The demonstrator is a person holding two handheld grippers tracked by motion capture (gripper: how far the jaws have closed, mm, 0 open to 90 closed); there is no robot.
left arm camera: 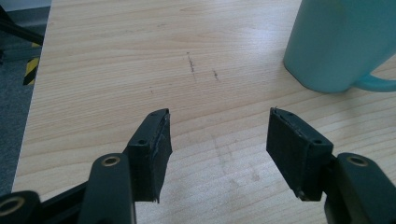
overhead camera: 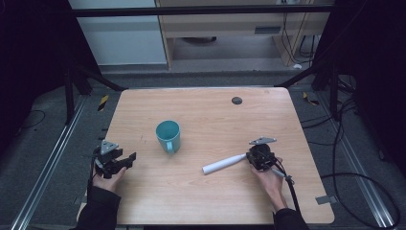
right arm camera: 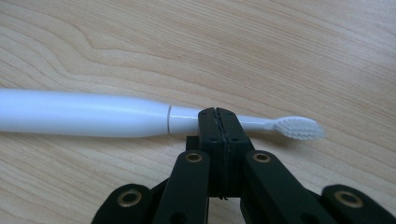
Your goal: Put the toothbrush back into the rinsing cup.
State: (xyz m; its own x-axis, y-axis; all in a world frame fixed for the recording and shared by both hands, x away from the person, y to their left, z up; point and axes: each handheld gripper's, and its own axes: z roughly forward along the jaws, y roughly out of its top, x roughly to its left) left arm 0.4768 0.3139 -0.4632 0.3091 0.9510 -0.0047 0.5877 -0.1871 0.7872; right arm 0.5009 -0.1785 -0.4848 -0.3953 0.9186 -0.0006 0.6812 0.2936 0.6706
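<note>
On the light wood-grain desk (overhead camera: 191, 201), the left gripper (left arm camera: 217, 140) rests with jaws apart while the right gripper (right arm camera: 218, 116) is clamped on the white toothbrush (right arm camera: 84, 119).

The left gripper (left arm camera: 217, 140) rises from the bottom of the frame with its two black fingers (left arm camera: 152, 151) spread wide apart, holding nothing. Bare wooden surface (left arm camera: 116, 60) lies between and beyond them, its grain running across the frame, with a few short dark scuff marks (left arm camera: 191, 63) near the upper middle. At the upper right stands a teal mug (left arm camera: 341, 42), cut off by the frame's top, its handle (left arm camera: 376, 84) pointing toward the right edge. At the far left the surface ends, and grey floor (left arm camera: 14, 116) with a yellow-and-black striped strip (left arm camera: 31, 71) shows beyond it.
</note>
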